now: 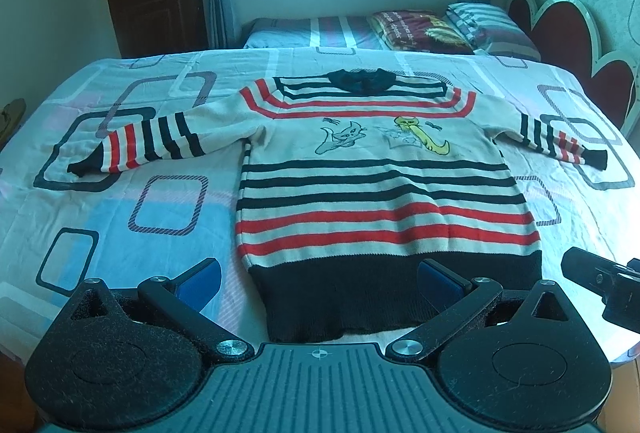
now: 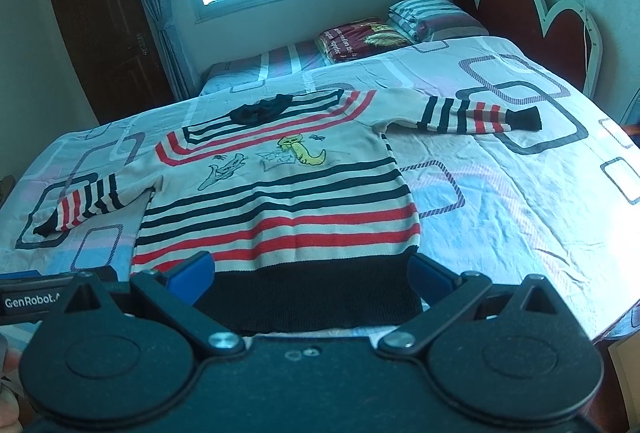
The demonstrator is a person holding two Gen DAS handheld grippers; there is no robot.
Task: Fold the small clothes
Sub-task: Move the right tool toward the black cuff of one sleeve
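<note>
Lying flat and face up on the bed (image 1: 120, 217), the striped sweater (image 1: 380, 193) has both sleeves spread wide, ready for folding. Both claws hang at its dark hem (image 2: 312, 297), the left claw (image 1: 318, 279) and right claw (image 2: 310, 275) each spread open and empty, probably to grasp the hem corners.

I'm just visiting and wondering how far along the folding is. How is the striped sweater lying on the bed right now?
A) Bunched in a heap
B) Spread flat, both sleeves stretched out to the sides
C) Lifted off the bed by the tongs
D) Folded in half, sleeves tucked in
B: the striped sweater lies flat on the bed sheet with both sleeves out sideways; both tongs are open, holding nothing.
</note>
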